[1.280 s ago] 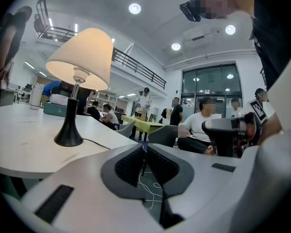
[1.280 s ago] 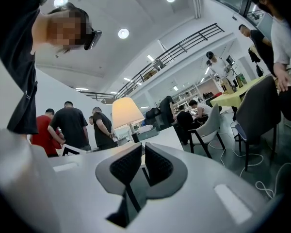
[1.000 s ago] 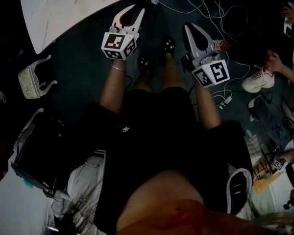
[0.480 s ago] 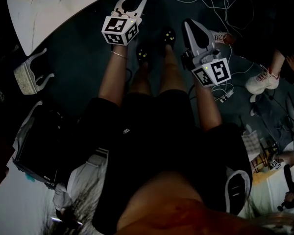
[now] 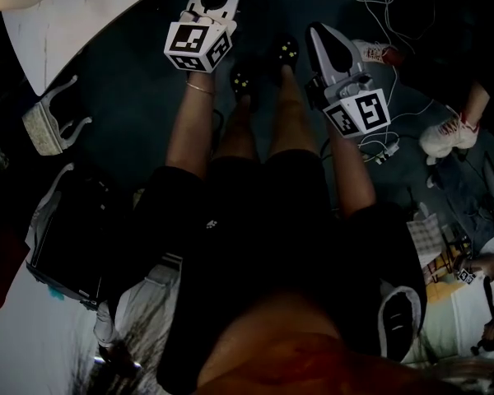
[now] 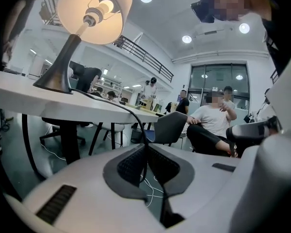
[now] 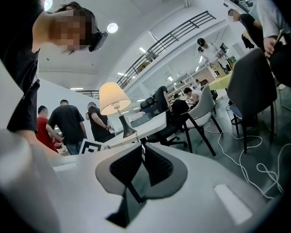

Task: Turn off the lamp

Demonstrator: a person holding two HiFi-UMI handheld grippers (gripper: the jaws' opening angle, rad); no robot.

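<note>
Off the desk (image 5: 82, 15) edge, over open floor (image 5: 132, 89), left hand-held gripper (image 6: 146, 146) pinches the cord (image 6: 118, 105); right hand-held gripper (image 7: 141, 146) closed, empty. Lamp (image 6: 87, 13) shade cropped.

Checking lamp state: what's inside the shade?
A glowing bulb in its socket, seen from below inside the lampshade. In the right gripper view the shade covers both.

The head view looks steeply down from head height onto the floor (image 5: 132, 97) and the curved edge of the white surface (image 5: 74, 23). The left gripper view sits low, near that edge, and faces up to the lamp (image 6: 93, 6). The right gripper view faces the same lamp and surface from farther away, almost level.
</note>
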